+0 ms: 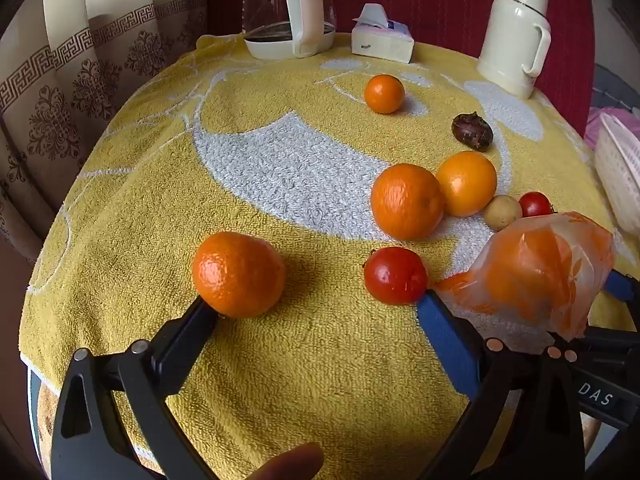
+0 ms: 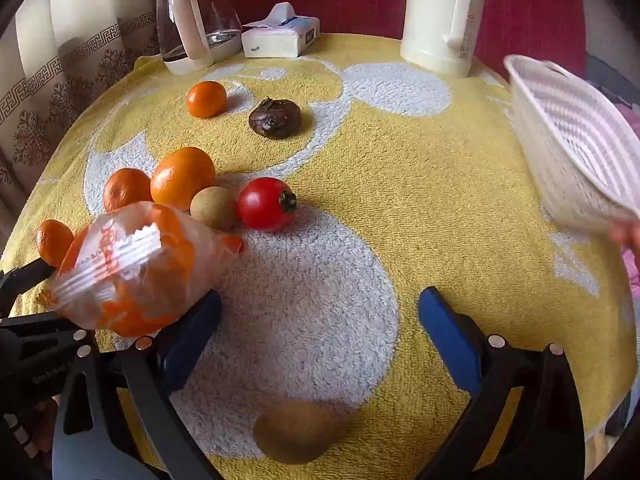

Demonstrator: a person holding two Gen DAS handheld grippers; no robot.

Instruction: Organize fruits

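Both the left gripper (image 1: 316, 308) and right gripper (image 2: 320, 320) were spread empty, so the left should centre the orange (image 1: 239, 274) at ten o'clock before squeezing gently.

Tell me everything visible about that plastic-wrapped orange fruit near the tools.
The wrapped fruit is an orange in thin, crinkly, translucent plastic printed orange, with a serrated white sealed edge. It looks unopened and lies on the yellow towel between the two tools, in front of the cluster of oranges. In the right wrist view it seems to lean against the right tool's blue finger pad; no pads press on it.
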